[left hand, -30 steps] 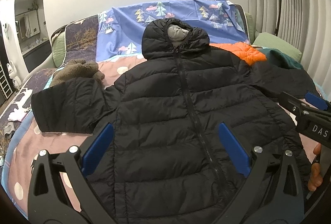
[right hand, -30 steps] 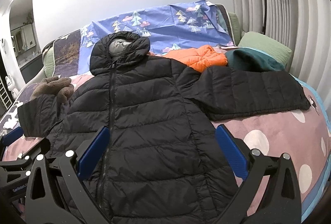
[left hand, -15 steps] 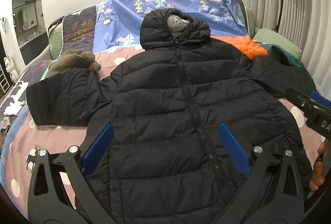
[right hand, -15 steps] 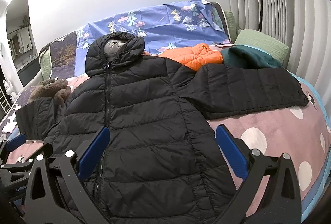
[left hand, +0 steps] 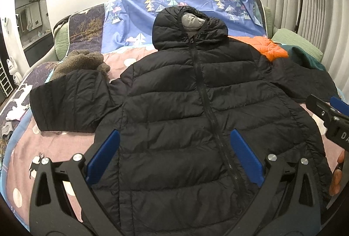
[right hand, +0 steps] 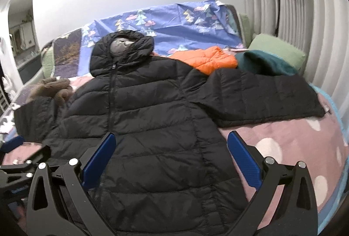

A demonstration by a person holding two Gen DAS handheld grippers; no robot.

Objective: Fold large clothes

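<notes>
A black hooded puffer jacket point(left hand: 192, 109) lies flat and zipped on the bed, hood at the far end, both sleeves spread out; it also shows in the right wrist view point(right hand: 141, 118). My left gripper point(left hand: 172, 155) is open and empty above the jacket's lower front. My right gripper point(right hand: 171, 157) is open and empty above the jacket's lower right side. The right gripper shows at the right edge of the left wrist view point(left hand: 329, 114). The left gripper shows at the left edge of the right wrist view point(right hand: 19, 162).
The bed has a pink dotted cover point(right hand: 290, 144) and a blue tree-print sheet point(left hand: 139, 11) at the head. An orange puffer jacket point(right hand: 207, 60), a teal garment point(right hand: 266, 63) and a green pillow point(right hand: 277, 48) lie far right. A brown fleece point(left hand: 80, 61) lies far left.
Both grippers have risen and tilted a little, so the jacket sits lower and fuller in view. The right wrist view has swung slightly right. The jacket has not moved.
</notes>
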